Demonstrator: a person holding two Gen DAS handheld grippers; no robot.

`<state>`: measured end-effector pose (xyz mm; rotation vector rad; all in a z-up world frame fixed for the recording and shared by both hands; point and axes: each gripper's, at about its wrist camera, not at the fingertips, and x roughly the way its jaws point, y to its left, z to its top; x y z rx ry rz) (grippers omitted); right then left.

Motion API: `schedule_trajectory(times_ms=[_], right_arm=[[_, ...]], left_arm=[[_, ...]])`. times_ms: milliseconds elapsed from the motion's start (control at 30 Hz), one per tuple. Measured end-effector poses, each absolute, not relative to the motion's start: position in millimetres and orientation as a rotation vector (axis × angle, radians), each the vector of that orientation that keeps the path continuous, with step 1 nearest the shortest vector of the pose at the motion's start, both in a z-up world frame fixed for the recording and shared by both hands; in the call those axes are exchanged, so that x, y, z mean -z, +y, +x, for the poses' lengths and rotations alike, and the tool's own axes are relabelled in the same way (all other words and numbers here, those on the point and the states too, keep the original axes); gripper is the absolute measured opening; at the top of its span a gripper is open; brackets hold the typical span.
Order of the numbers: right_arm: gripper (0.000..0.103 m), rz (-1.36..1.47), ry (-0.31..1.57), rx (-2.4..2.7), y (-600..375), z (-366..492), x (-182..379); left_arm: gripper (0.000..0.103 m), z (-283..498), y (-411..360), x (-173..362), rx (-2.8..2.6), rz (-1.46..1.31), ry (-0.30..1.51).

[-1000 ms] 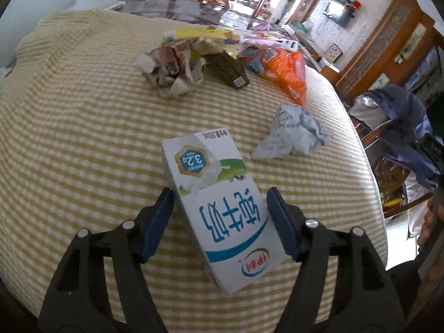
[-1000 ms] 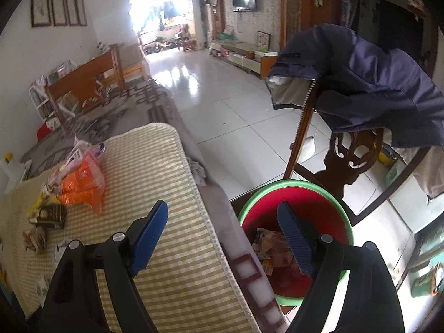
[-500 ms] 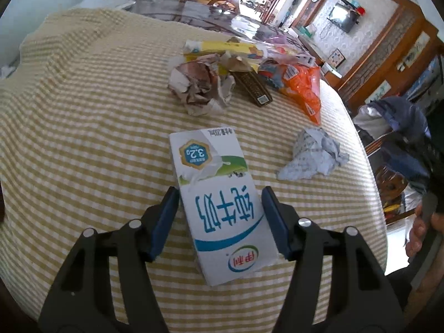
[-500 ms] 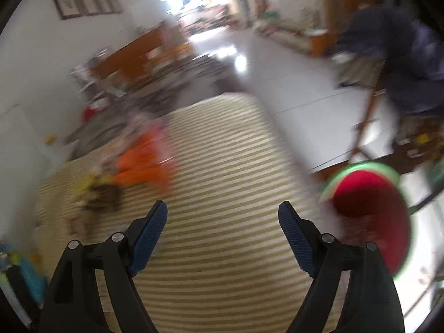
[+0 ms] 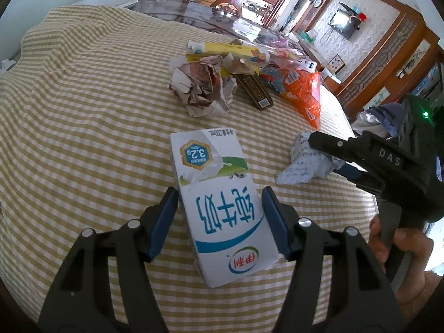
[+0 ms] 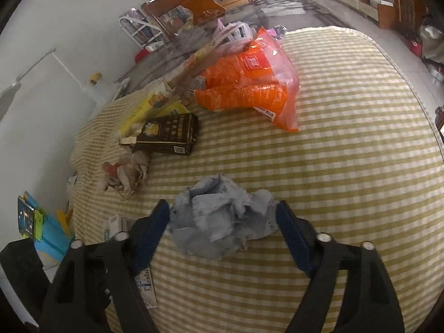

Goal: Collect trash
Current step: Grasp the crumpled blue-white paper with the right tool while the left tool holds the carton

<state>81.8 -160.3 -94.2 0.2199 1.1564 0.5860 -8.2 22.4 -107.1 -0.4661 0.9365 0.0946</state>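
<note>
A white and blue milk carton (image 5: 211,161) lies flat on the yellow checked tablecloth (image 5: 83,111). My left gripper (image 5: 219,191) is shut on it, one blue pad against each long side. To the right lies a crumpled grey-white paper ball (image 6: 219,216) (image 5: 299,163). My right gripper (image 6: 222,205) straddles the ball. Its jaws are closing and both pads touch the paper's sides. In the left wrist view the right gripper (image 5: 327,155) comes in from the right edge, held by a person's hand (image 5: 399,249).
Farther back lie a brown crumpled paper (image 5: 199,86), a dark flat box (image 6: 169,134), an orange plastic bag (image 6: 249,83) and a yellow carton (image 5: 230,50). The table's rounded edge runs close on the right, with furniture and floor beyond.
The right gripper swung away from the red bin, across the table and down over the grey paper ball, and its jaws narrowed. The left pads closed in against the milk carton.
</note>
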Motion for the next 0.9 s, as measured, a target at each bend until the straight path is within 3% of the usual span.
schedule_trajectory(times_ms=[200, 900], right_arm=[[0.047, 0.149, 1.102, -0.598, -152.7, 69.7, 83.4], [0.048, 0.258, 1.129, -0.587, -180.0, 68.3, 78.9]], left_arm=[[0.06, -8.0, 24.5, 106.8, -0.1, -0.481, 0.926], [0.06, -6.5, 35.2, 111.4, -0.095, -0.547, 0.892]])
